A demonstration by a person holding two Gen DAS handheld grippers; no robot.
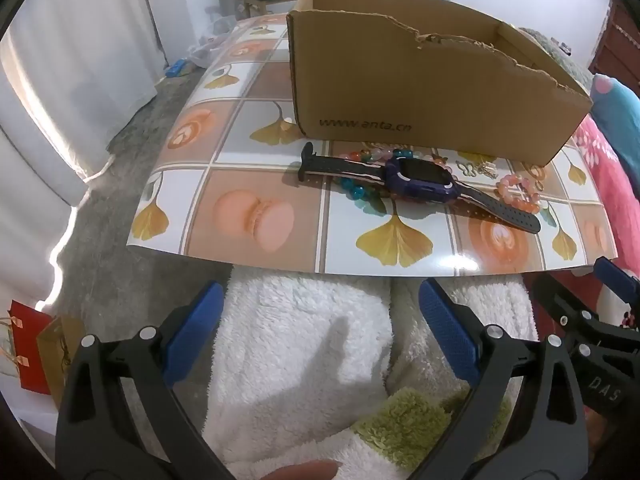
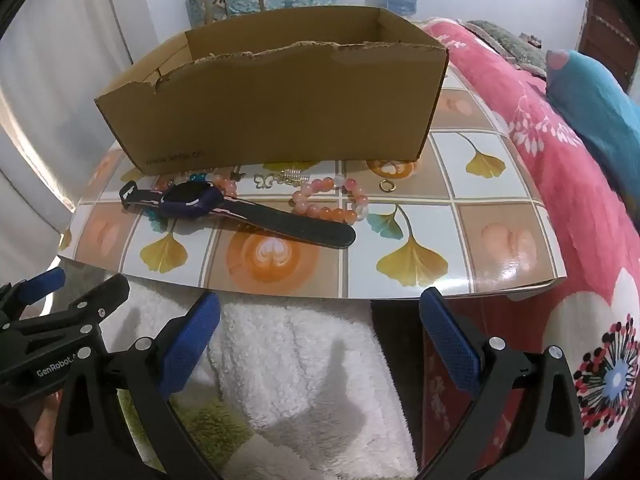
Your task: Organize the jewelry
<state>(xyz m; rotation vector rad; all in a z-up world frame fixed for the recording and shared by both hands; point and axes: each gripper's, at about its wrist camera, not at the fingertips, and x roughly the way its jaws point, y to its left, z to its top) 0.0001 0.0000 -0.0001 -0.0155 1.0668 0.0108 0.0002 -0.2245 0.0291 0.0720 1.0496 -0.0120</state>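
Near the patterned mat (image 2: 400, 280), left hand-held gripper (image 1: 320, 336) and right hand-held gripper (image 2: 320, 340) hang apart and empty, nothing sorted yet; next comes reaching for the watch (image 2: 192, 202) before the box (image 2: 280, 120).

A glossy board printed with ginkgo-leaf and macaron tiles (image 2: 400, 276) carries an open-topped brown cardboard box (image 2: 280, 112) at its far side and, in front of it, a purple smartwatch with a black strap (image 2: 192, 200), a pink-and-orange beaded bracelet (image 2: 332, 210), a small gold ring (image 2: 387, 186) and small gold trinkets (image 2: 280, 179).
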